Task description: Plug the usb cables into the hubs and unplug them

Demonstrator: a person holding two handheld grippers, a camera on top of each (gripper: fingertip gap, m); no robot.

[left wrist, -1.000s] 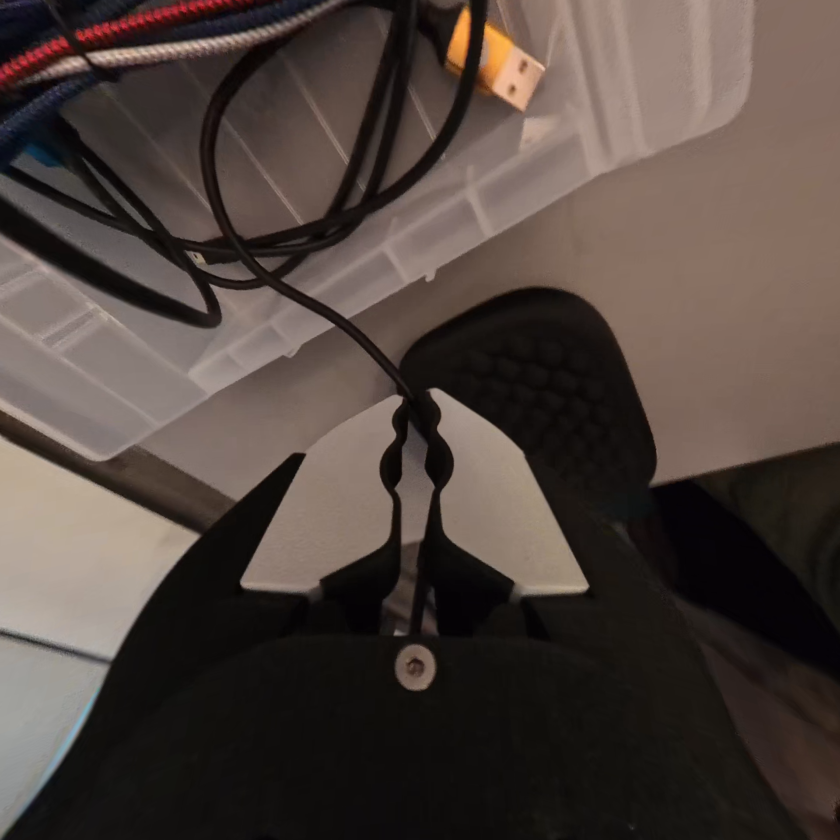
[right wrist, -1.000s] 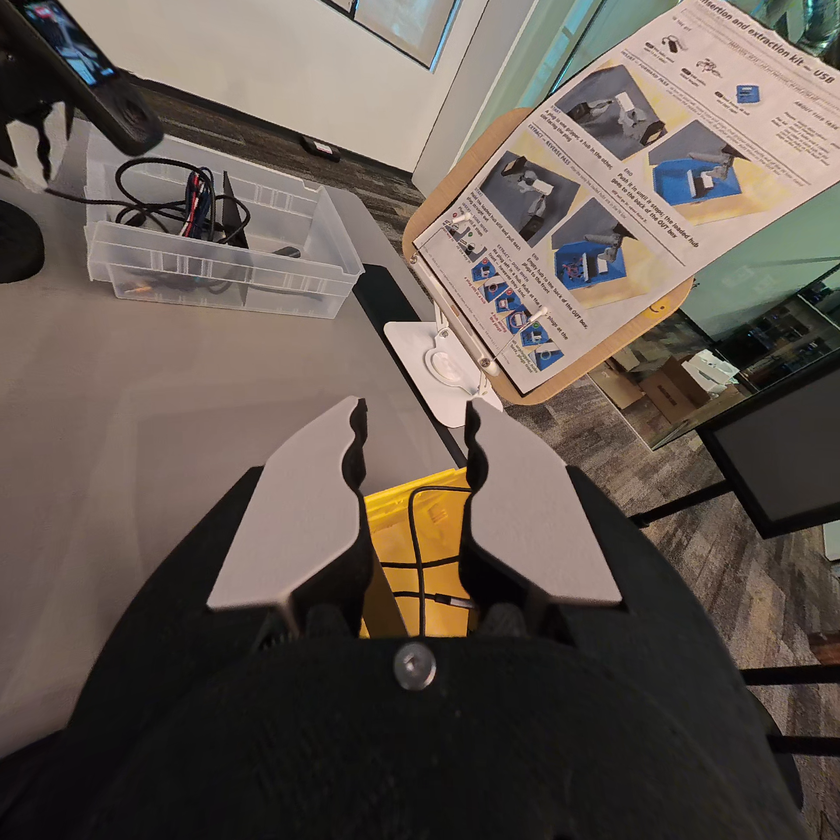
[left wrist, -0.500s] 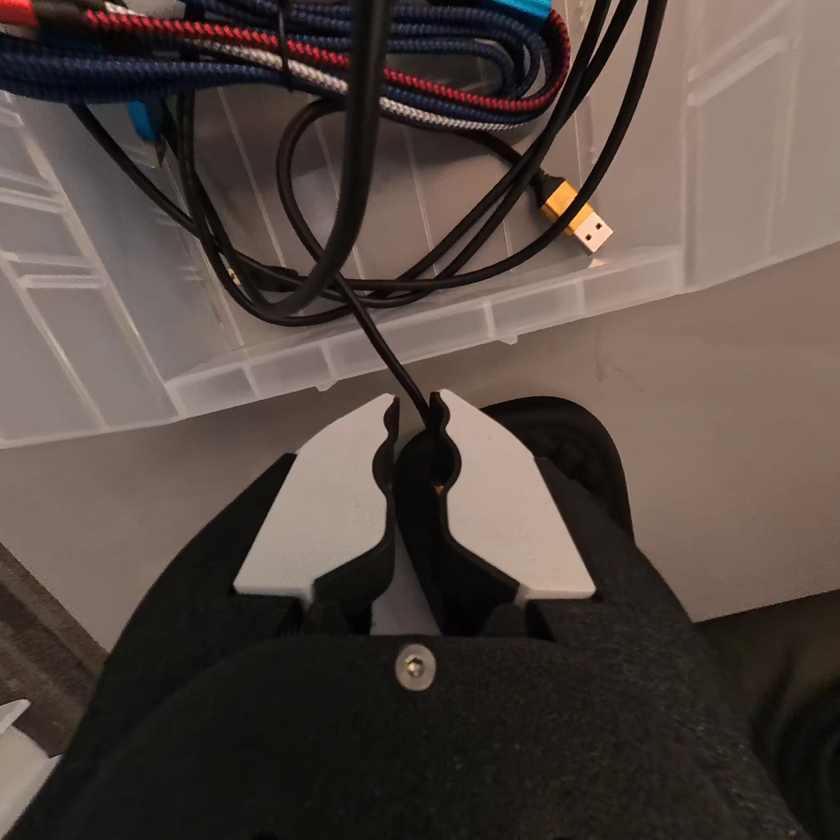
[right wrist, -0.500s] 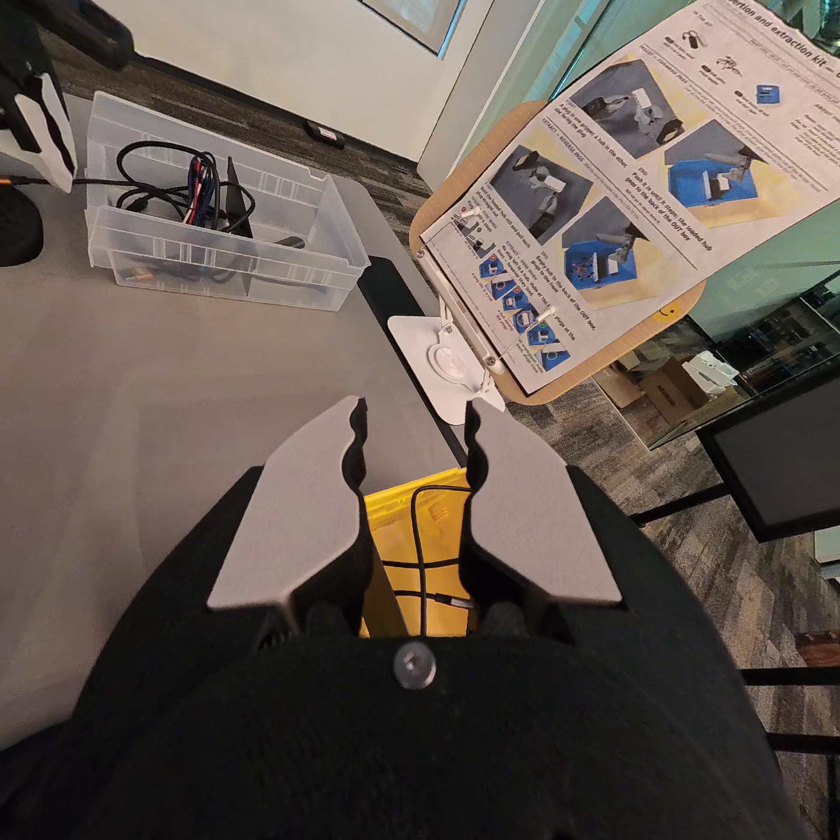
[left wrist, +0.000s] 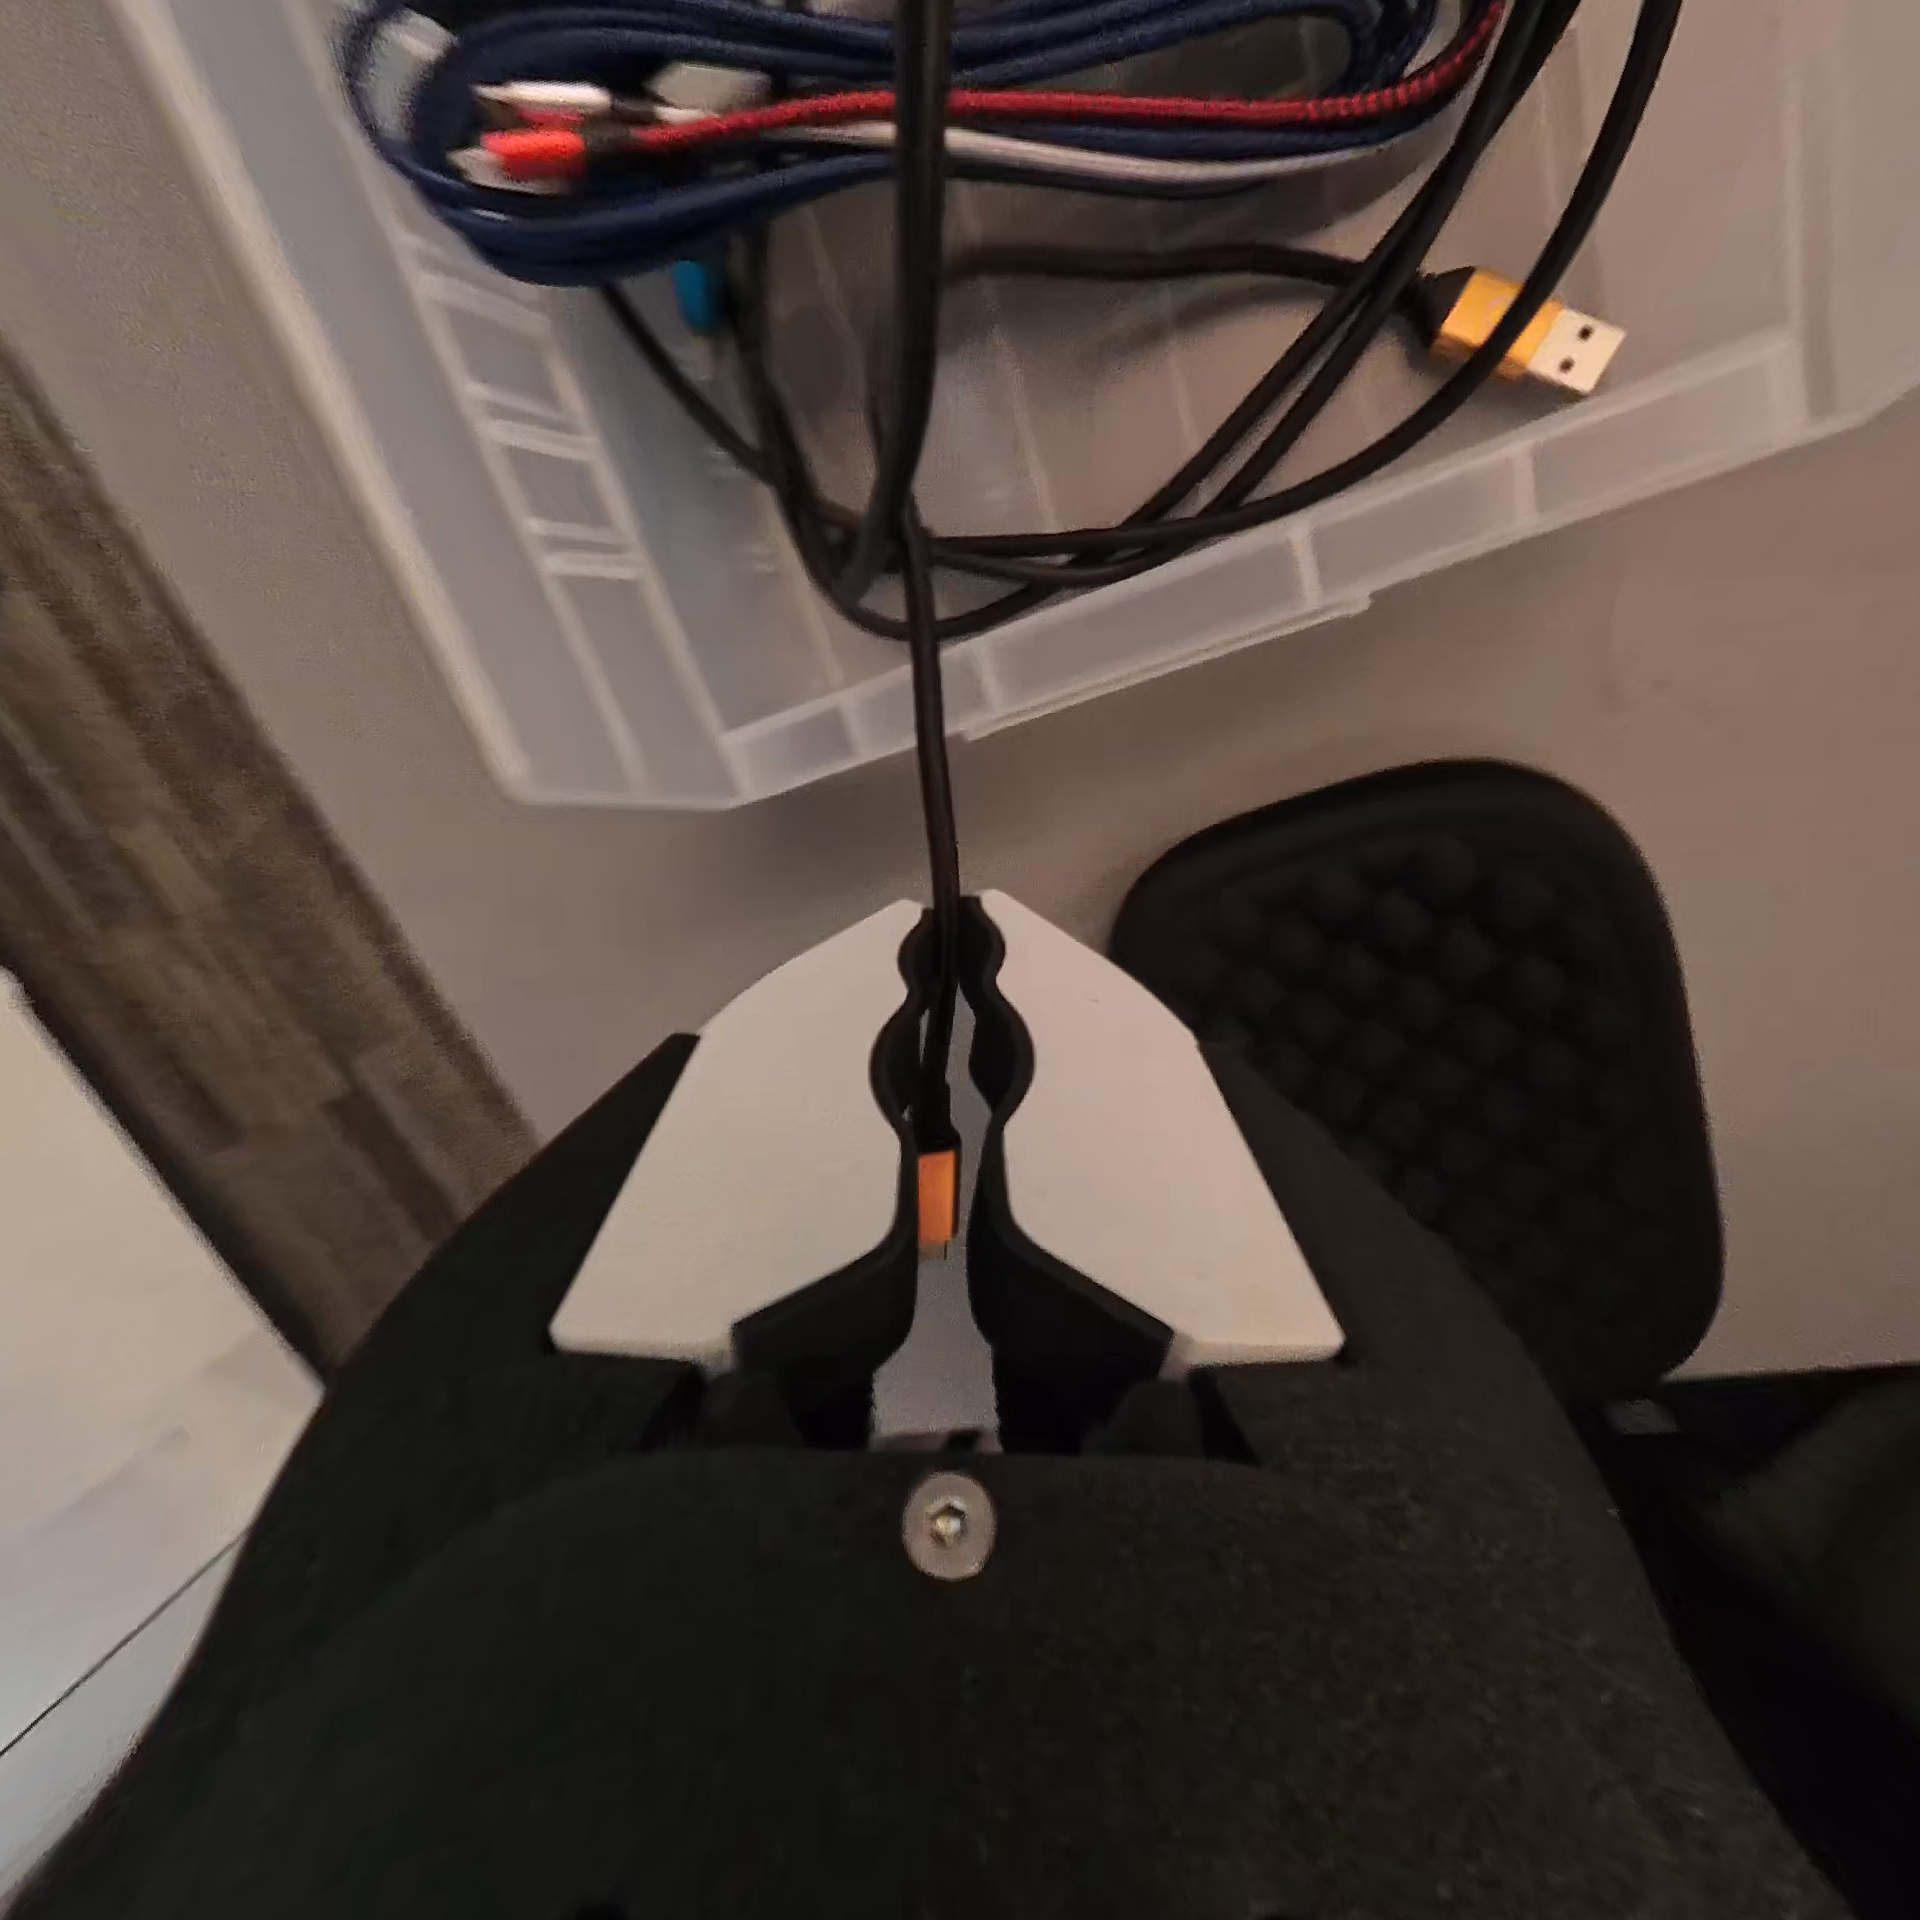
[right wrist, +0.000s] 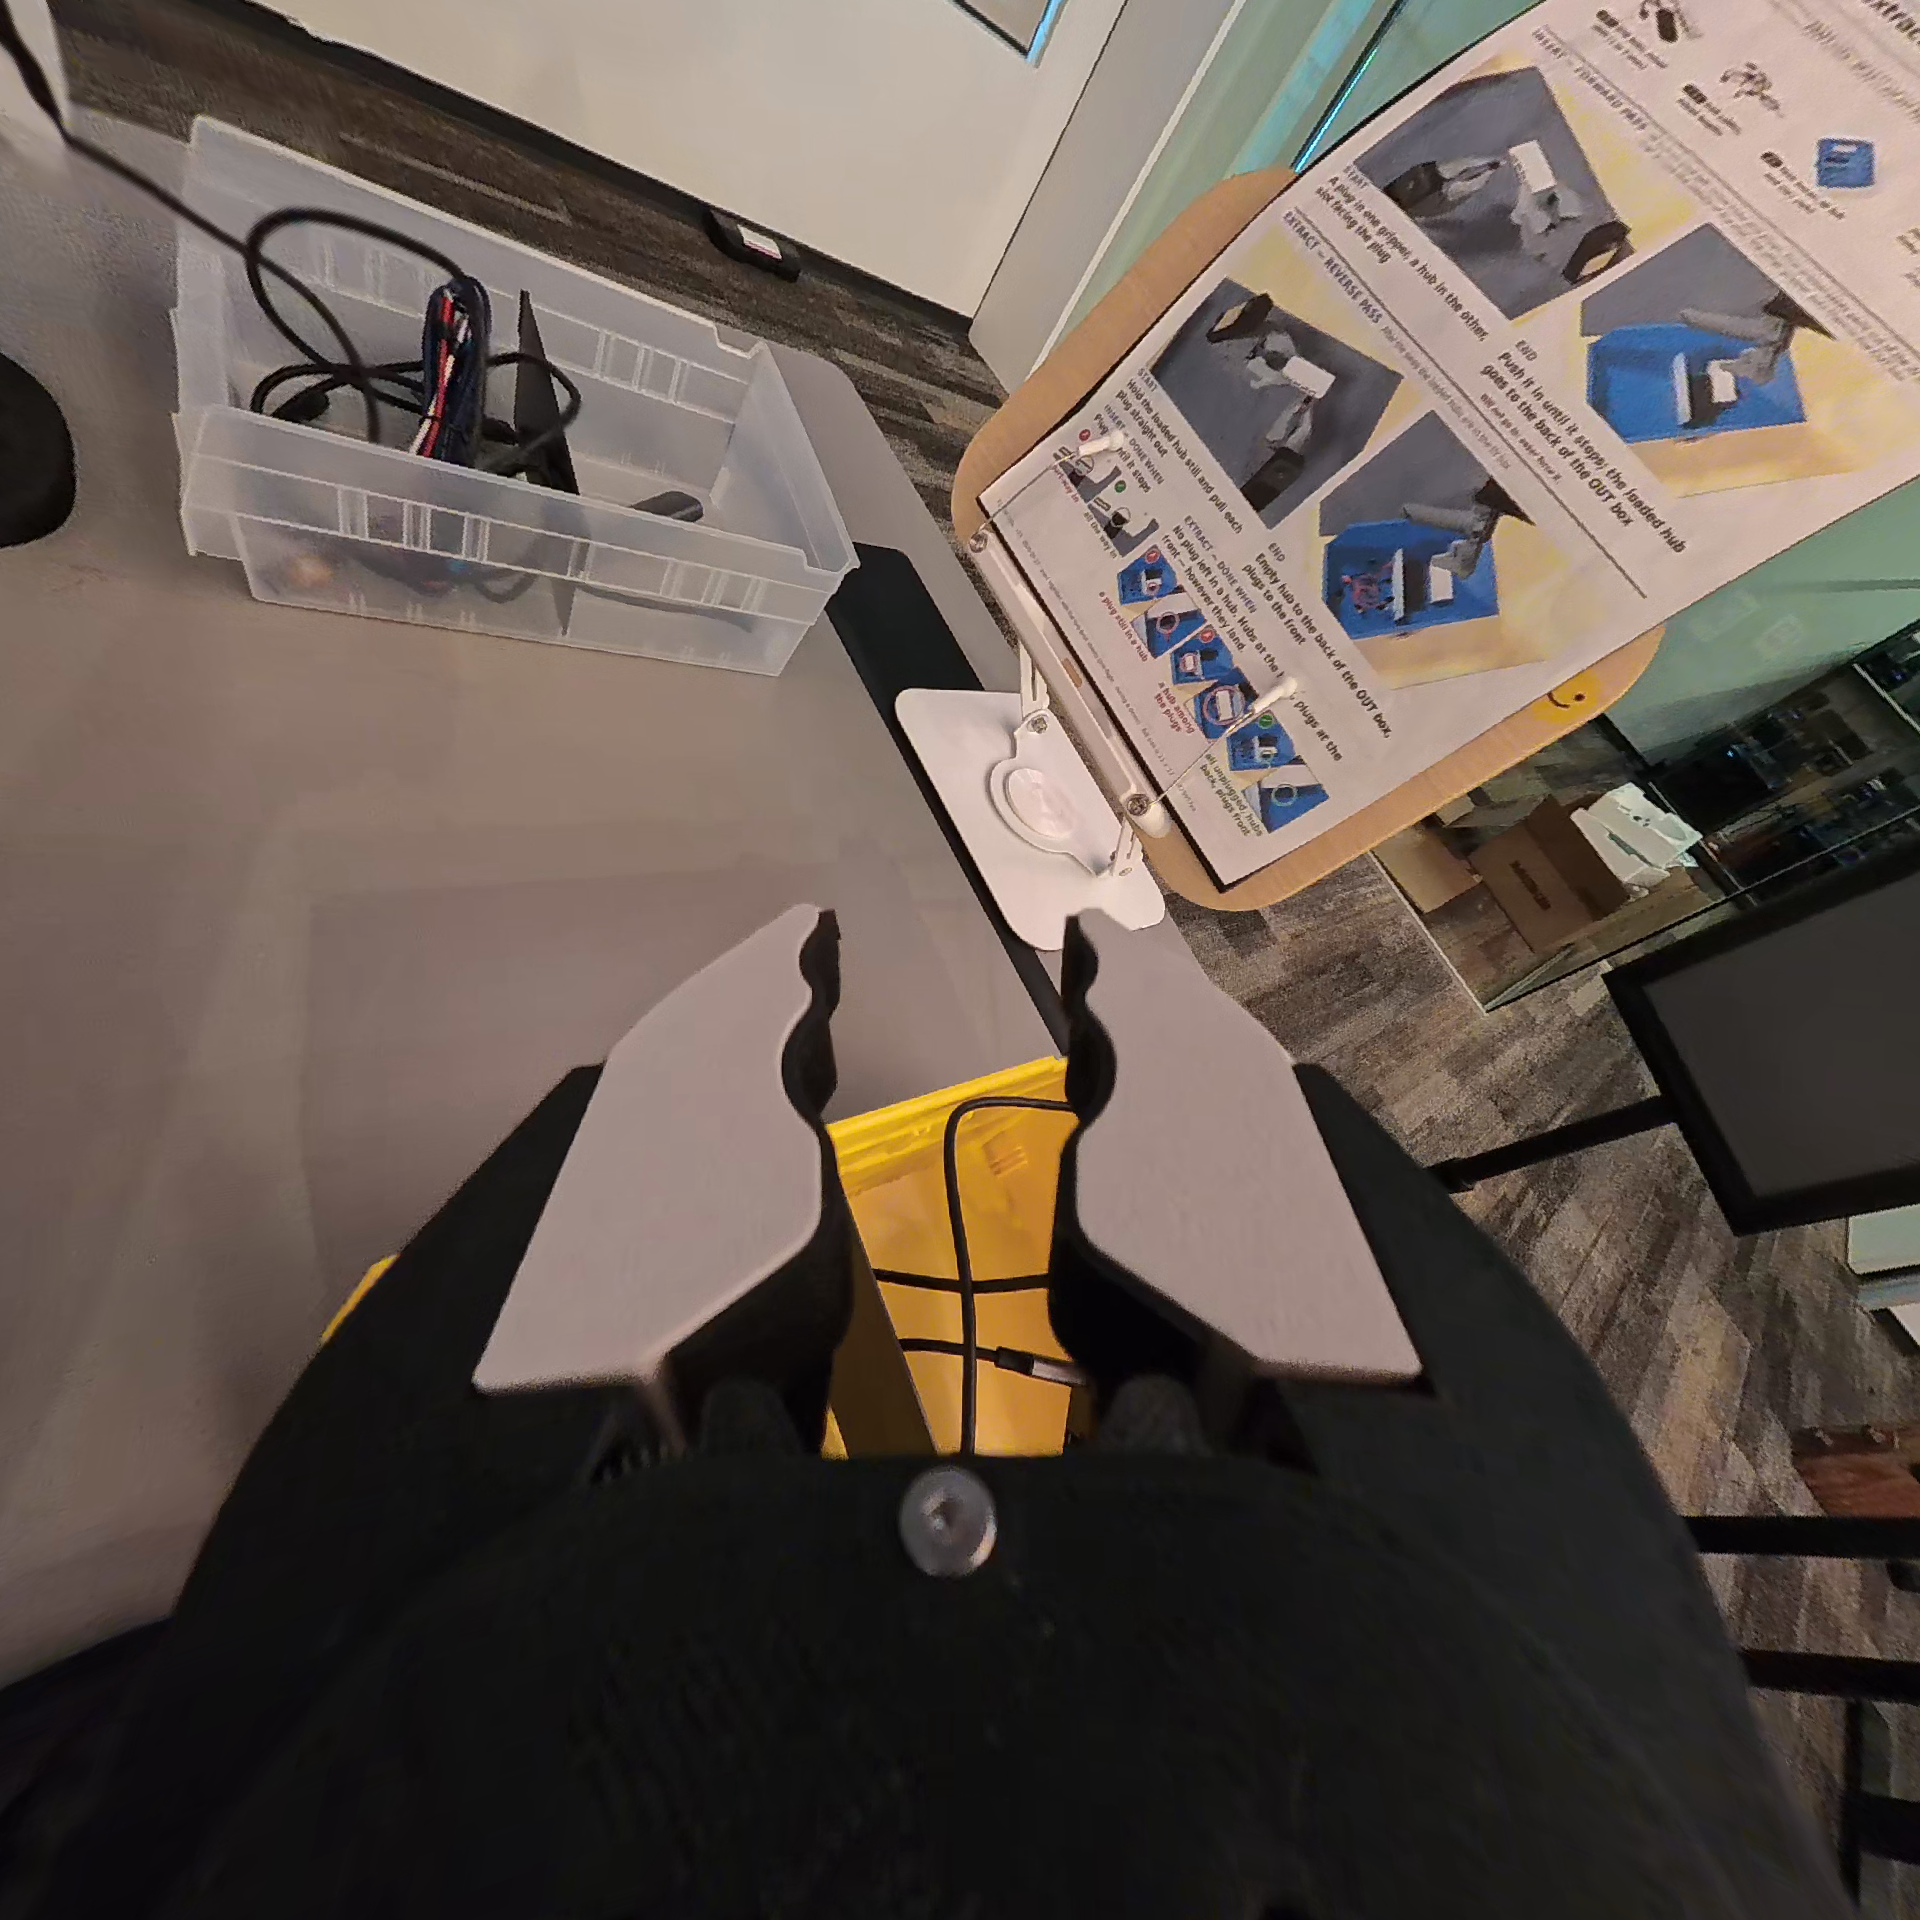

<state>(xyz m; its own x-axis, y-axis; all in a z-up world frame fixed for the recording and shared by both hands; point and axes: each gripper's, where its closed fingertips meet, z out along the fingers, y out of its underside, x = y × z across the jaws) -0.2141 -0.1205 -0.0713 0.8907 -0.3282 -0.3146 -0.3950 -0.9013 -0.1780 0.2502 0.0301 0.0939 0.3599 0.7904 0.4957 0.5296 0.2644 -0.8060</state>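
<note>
My left gripper [left wrist: 948, 914] is shut on a thin black USB cable [left wrist: 928, 665]. Its orange plug [left wrist: 935, 1205] hangs down between the fingers. The cable runs taut up into a clear plastic bin [left wrist: 1143, 634] that holds several tangled cables, one with a gold USB plug [left wrist: 1507, 332]. My right gripper [right wrist: 945, 935] is open and empty above a yellow bin [right wrist: 935, 1195] with a black cable [right wrist: 961, 1278] in it. The clear bin also shows in the right wrist view [right wrist: 499, 561], far left on the grey table [right wrist: 312, 831].
A black textured pad [left wrist: 1455, 1039] lies on the table right of my left gripper. A white stand [right wrist: 1029, 821] at the table's right edge holds an instruction sheet on a wooden board [right wrist: 1455, 468]. A dark monitor [right wrist: 1787, 1060] stands beyond.
My left gripper has pulled back from the clear bin with the cable, which now runs straight and taut, and its orange plug shows between the fingers. The right gripper has barely moved.
</note>
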